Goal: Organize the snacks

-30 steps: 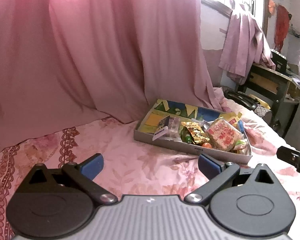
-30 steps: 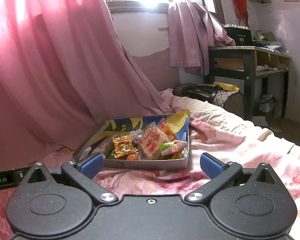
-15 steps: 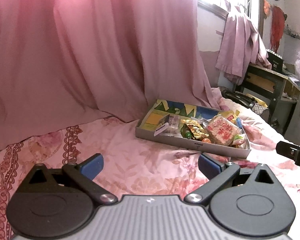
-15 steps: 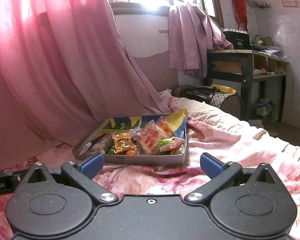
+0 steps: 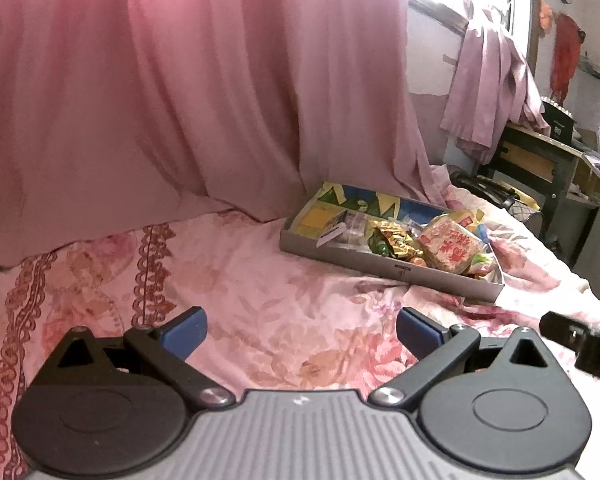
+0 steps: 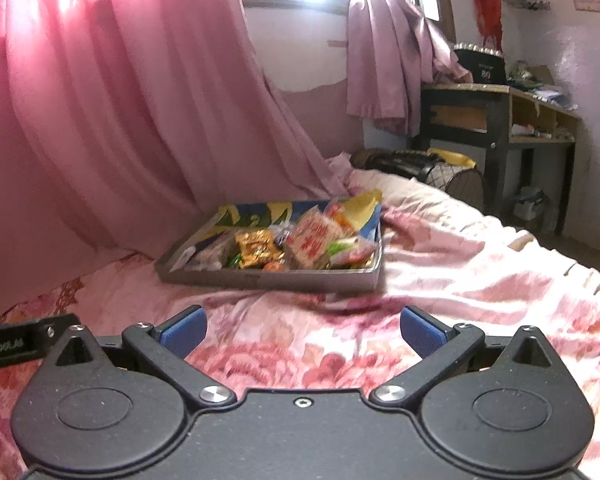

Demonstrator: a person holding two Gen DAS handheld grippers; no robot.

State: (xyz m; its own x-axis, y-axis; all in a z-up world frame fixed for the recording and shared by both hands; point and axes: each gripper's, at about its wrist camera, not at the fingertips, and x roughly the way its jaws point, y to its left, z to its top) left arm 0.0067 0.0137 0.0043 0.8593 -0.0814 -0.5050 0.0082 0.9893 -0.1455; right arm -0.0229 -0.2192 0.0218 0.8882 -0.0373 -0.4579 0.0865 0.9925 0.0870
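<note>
A shallow grey cardboard box (image 5: pixel 384 259) (image 6: pixel 268 278) lies on the flowered bedspread, holding several wrapped snacks. Among them are a red-and-white packet (image 5: pixel 450 246) (image 6: pixel 314 238) and a gold packet (image 5: pixel 392 236) (image 6: pixel 256 250). My left gripper (image 5: pixel 300 330) hovers over the bedspread well short of the box, open, with nothing between its blue pads. My right gripper (image 6: pixel 302 328) is likewise open and empty, the box straight ahead of it. Part of the right gripper's body shows at the right edge of the left wrist view.
A pink curtain (image 5: pixel 180 100) (image 6: pixel 120 120) hangs behind the box. A dark wooden desk (image 6: pixel 496 120) (image 5: pixel 548 160) with clutter stands at the right, a black bag (image 6: pixel 412 162) beside it. The flowered bedspread (image 5: pixel 280 292) stretches around the box.
Both grippers have pulled back from the box, which now looks smaller and farther away in each view. Both stay open and empty.
</note>
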